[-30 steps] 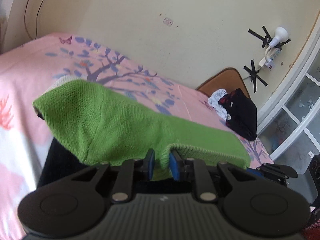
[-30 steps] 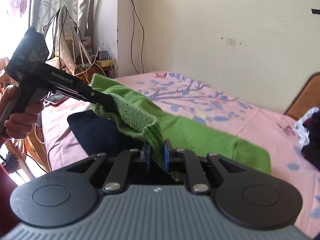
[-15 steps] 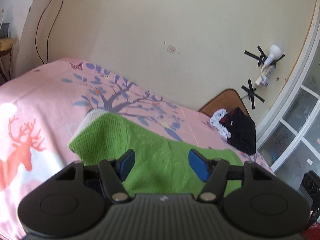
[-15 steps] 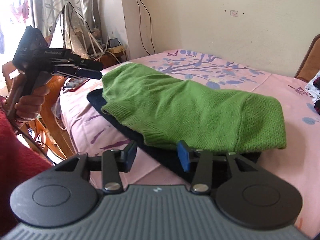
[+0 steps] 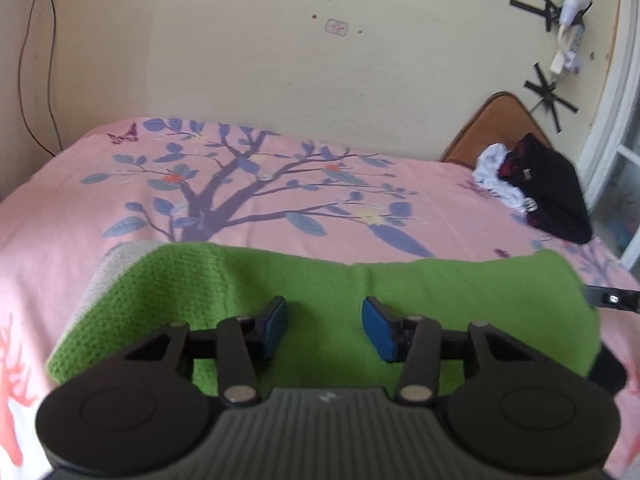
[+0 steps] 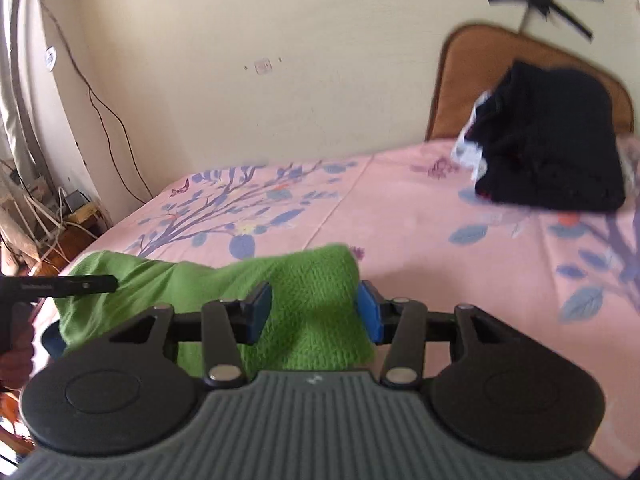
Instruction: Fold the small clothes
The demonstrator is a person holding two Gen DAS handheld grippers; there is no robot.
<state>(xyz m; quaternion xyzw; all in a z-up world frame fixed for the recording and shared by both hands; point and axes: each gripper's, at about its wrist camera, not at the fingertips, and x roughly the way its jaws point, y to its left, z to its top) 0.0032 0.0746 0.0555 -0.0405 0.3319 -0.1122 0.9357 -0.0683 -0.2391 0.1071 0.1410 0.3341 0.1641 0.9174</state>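
Note:
A green knitted garment (image 5: 400,292) lies folded on the pink bed, on top of a dark garment (image 5: 608,372) that shows at its edge. It also shows in the right wrist view (image 6: 312,280). My left gripper (image 5: 324,326) is open and empty just above the green garment's near edge. My right gripper (image 6: 314,312) is open and empty over the garment's right end. The left gripper's tip (image 6: 80,284) shows at the left of the right wrist view.
A pile of black and white clothes (image 5: 540,192) lies at the far right of the bed (image 5: 280,184), by a brown headboard (image 6: 480,60). A wall runs behind the bed. Cables and a small table (image 6: 72,216) stand at the left.
Both grippers have let go of the green garment and opened. The garment has dropped flat onto the bed, and both grippers have pulled back from it.

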